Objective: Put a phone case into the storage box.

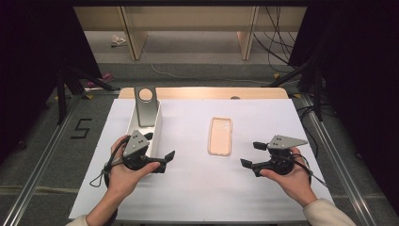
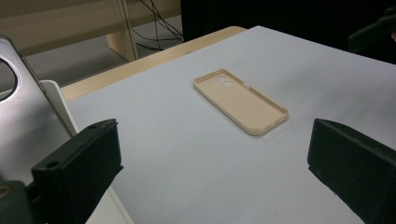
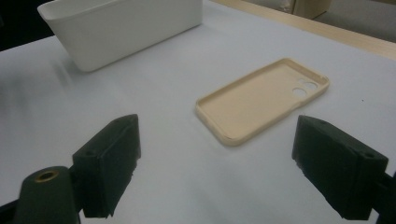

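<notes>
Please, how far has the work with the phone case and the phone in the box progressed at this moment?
Nothing looks done yet. The beige plastic phone case lies hollow side up, empty, on the white table cover. The grey phone leans in the white rectangular box. In hand: nothing; the left gripper and right gripper are open, apart from both. Left, probably: take the phone out and fit the case.

Beige phone case [image 1: 220, 136], empty, lying open-side up (camera holes far end), mid-table

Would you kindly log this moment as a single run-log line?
left gripper: open, empty, beside white bin | right gripper: open, empty | phone case: flat on table, open side up, untouched | phone: leaning in bin
</notes>
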`<move>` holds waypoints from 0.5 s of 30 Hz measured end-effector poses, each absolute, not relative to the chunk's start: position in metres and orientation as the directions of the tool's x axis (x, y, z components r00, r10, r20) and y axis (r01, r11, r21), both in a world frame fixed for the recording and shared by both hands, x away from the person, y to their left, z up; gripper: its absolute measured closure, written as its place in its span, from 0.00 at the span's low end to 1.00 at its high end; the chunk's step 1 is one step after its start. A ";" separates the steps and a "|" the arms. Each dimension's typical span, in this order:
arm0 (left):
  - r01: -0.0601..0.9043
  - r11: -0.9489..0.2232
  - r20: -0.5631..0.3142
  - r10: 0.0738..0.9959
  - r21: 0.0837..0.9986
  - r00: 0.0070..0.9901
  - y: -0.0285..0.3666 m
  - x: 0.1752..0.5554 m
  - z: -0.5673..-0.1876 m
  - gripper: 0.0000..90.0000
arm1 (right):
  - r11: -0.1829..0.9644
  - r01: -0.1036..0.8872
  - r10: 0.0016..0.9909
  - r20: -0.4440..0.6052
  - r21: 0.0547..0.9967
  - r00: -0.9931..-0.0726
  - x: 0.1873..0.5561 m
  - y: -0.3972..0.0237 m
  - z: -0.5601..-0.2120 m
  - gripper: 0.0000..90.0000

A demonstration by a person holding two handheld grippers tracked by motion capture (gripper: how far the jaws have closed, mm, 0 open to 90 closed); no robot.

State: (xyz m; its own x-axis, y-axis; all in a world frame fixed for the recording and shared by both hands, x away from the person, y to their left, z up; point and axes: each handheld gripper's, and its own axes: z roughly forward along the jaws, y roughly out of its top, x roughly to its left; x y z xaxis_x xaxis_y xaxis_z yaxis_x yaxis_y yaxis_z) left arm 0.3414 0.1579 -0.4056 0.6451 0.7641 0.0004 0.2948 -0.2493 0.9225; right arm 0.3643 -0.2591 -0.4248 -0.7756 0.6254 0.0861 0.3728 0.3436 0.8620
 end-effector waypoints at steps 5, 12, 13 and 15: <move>0.277 -0.289 0.037 0.750 0.916 0.660 0.157 0.336 -0.416 0.02 | 0.348 0.374 0.622 0.087 0.860 -0.778 0.366 -0.257 -0.426 0.18; 0.277 -0.296 0.039 0.745 0.914 0.666 0.155 0.335 -0.421 0.02 | 0.348 0.372 0.622 0.085 0.860 -0.779 0.366 -0.257 -0.425 0.18; 0.281 -0.293 0.034 0.745 0.914 0.666 0.155 0.335 -0.421 0.02 | 0.347 0.372 0.622 0.085 0.861 -0.778 0.366 -0.257 -0.425 0.18; 0.282 -0.296 0.036 0.745 0.913 0.666 0.155 0.335 -0.422 0.02 | 0.346 0.372 0.624 0.085 0.862 -0.777 0.366 -0.258 -0.425 0.18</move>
